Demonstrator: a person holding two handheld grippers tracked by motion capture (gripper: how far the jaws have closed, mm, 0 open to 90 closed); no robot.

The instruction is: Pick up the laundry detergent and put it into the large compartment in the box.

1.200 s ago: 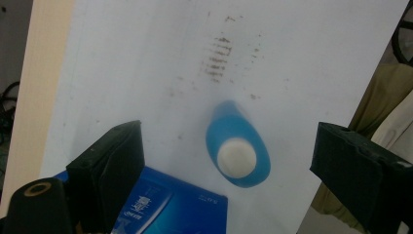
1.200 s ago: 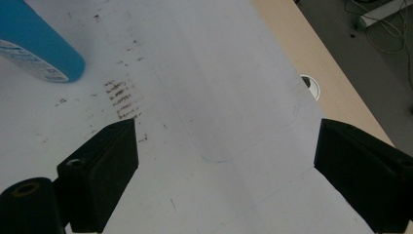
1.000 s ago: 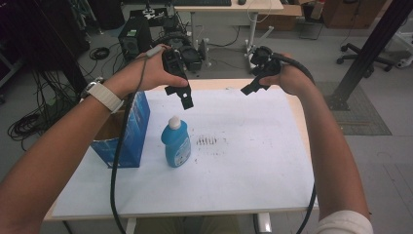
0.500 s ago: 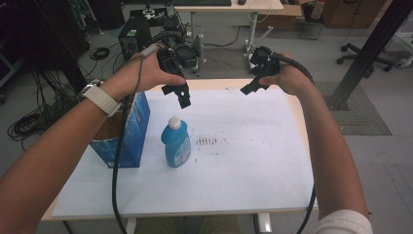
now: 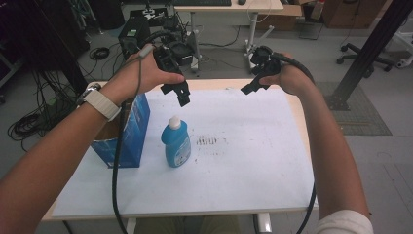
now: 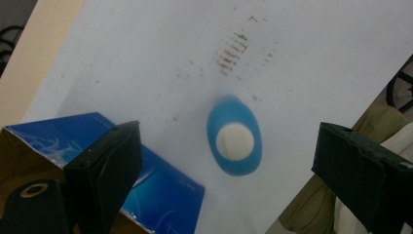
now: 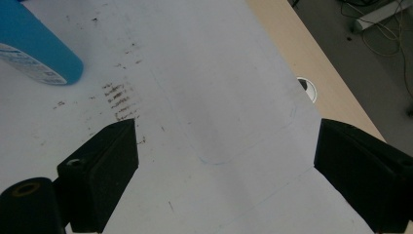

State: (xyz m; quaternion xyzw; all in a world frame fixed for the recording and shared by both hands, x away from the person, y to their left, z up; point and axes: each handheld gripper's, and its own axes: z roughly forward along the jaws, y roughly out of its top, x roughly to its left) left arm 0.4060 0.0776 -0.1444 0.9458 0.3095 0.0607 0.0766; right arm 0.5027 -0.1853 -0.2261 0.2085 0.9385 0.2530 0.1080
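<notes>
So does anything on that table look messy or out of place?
Only a patch of dark smudges on the white sheet, just right of the upright blue bottle. The blue box stands open-topped; nothing spilled.

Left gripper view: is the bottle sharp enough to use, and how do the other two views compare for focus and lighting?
Left gripper view: blue bottle is soft, edges smeared; blue box sharper. Right gripper view: scuff marks crisp, even light, no glare. High view: table evenly lit, faint shadows, background dim.
</notes>
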